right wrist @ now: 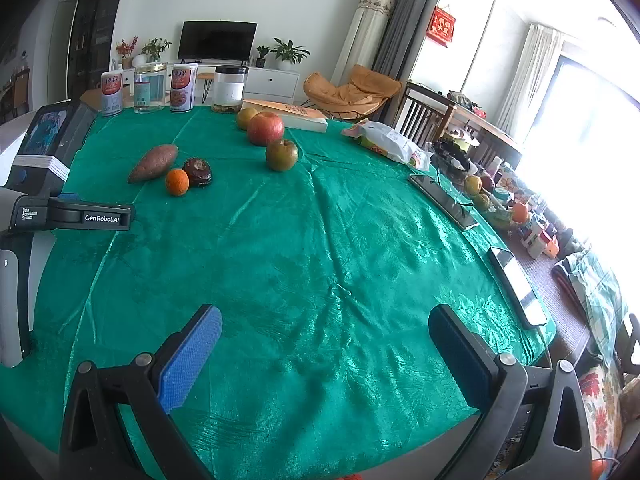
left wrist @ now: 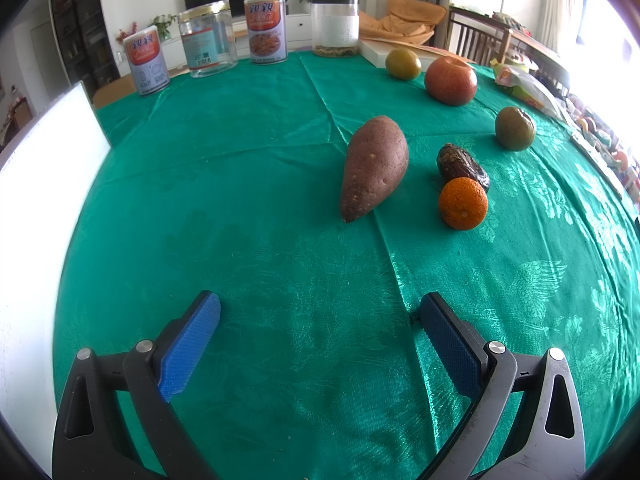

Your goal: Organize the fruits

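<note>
On the green tablecloth (left wrist: 260, 200) lie a sweet potato (left wrist: 374, 166), a small orange (left wrist: 463, 203) touching a dark wrinkled fruit (left wrist: 460, 162), two greenish apples (left wrist: 515, 128) (left wrist: 403, 63) and a red apple (left wrist: 451, 80). My left gripper (left wrist: 320, 308) is open, low over bare cloth short of the sweet potato. In the right wrist view the same produce sits far off: sweet potato (right wrist: 153, 163), orange (right wrist: 177, 182), dark fruit (right wrist: 198, 172), green apple (right wrist: 281, 155), red apple (right wrist: 265, 128). My right gripper (right wrist: 326, 320) is open near the table's front edge, holding nothing.
Two printed cans (left wrist: 146, 65) (left wrist: 266, 30) and two clear jars (left wrist: 208, 38) (left wrist: 335, 26) line the far edge, beside a flat box (right wrist: 286, 114). A snack bag (right wrist: 386, 142) and two phones (right wrist: 518, 286) lie at the right. The left gripper's body (right wrist: 48, 184) is at the left.
</note>
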The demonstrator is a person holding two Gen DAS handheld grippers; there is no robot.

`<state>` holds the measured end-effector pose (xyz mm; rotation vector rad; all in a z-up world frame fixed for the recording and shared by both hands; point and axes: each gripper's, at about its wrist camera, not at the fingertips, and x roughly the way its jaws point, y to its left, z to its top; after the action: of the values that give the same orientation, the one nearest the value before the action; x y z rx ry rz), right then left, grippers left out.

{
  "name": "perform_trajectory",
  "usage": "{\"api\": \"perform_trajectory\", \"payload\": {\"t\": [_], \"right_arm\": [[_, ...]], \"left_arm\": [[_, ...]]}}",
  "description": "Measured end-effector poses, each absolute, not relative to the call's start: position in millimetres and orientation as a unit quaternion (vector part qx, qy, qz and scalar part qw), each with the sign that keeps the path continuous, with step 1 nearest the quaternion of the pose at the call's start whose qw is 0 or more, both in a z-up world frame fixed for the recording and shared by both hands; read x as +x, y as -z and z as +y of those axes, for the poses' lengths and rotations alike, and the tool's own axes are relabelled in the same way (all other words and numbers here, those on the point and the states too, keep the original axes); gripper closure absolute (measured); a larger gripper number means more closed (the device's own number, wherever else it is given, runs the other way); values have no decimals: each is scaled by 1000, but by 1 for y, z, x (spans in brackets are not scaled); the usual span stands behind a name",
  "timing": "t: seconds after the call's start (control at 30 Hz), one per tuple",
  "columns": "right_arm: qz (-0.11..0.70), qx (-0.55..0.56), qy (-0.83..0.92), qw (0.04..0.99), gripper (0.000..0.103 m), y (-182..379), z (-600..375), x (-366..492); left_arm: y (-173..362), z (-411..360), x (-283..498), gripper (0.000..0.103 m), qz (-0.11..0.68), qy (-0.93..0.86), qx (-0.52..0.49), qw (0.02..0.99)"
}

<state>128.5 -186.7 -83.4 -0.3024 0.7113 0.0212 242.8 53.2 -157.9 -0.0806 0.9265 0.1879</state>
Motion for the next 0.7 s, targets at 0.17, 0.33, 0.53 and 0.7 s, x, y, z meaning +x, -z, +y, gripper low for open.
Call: {"api": "perform_trajectory", "payload": {"t": [0.17, 0.33, 0.53, 0.7], "right_arm": [[346, -143, -13, 927, 0, 83, -188, 129], [351, -138, -16, 926, 0, 84, -189, 131], [353, -130, -20, 926, 1, 84, -191, 133], [358, -109, -28, 927, 0, 83, -198, 135]], "left_arm": [[158, 53, 243, 2, 446, -90, -39, 890], [158, 53, 243, 2, 446, -90, -39, 890], [158, 53, 243, 2, 446, -90, -39, 890], [158, 53, 243, 2, 446, -91, -39, 890]]}}
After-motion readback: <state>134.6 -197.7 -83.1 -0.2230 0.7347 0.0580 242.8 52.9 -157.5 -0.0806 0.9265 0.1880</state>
